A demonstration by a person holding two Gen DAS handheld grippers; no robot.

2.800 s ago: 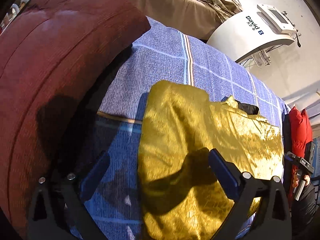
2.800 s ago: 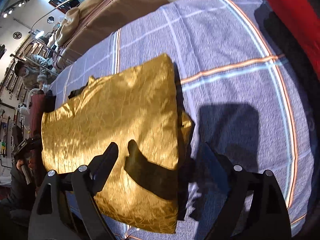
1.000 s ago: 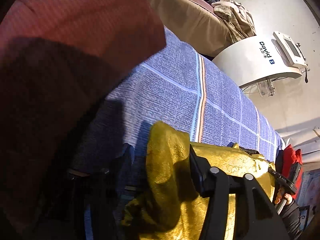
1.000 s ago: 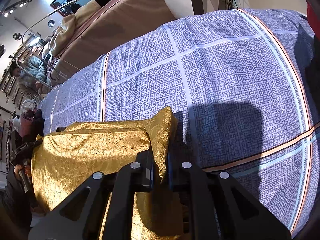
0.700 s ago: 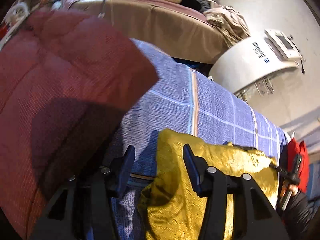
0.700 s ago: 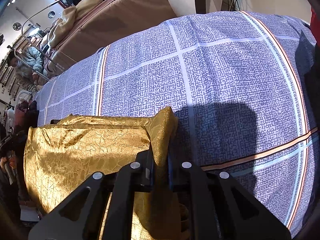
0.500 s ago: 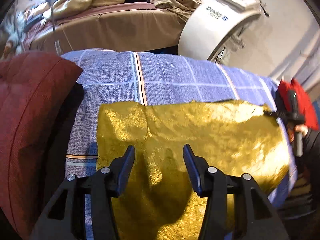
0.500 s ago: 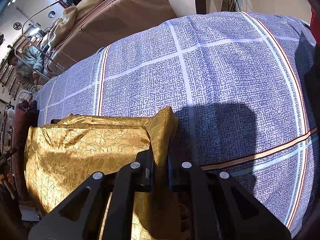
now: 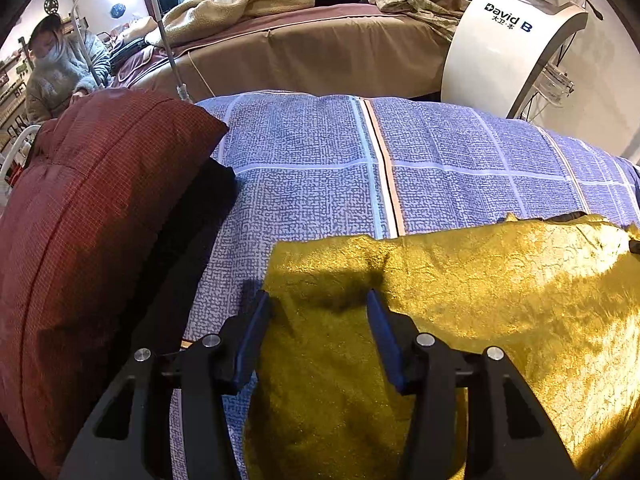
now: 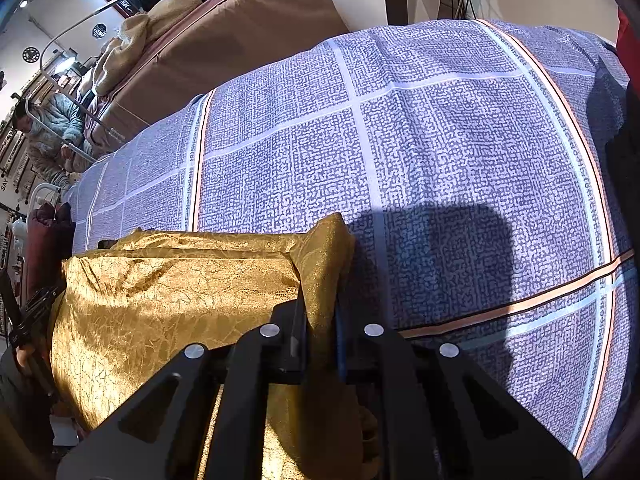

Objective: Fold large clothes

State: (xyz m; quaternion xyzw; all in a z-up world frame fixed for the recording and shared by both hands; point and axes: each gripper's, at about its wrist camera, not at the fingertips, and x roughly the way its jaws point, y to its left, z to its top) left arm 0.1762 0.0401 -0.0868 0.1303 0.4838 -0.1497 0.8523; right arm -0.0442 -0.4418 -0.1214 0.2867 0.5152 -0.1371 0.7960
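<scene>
A shiny gold garment (image 9: 460, 300) lies folded on a blue-grey patterned bed cover (image 9: 320, 184). My left gripper (image 9: 318, 308) is open above the garment's left corner, its fingers apart and holding nothing. My right gripper (image 10: 320, 312) is shut on the garment's right corner (image 10: 324, 264), which stands up pinched between the fingers. The rest of the garment (image 10: 160, 304) spreads to the left in the right wrist view.
A dark red quilted cushion (image 9: 80, 216) with a black item beside it lies at the left of the bed. A brown bed (image 9: 300, 52) with piled clothes and a white machine (image 9: 508, 40) stand behind. A person (image 9: 56, 72) is at far left.
My left gripper has let go of the garment corner, opened and drawn back above it. The gold cloth now lies flat on that side. My right gripper stays shut on its corner.
</scene>
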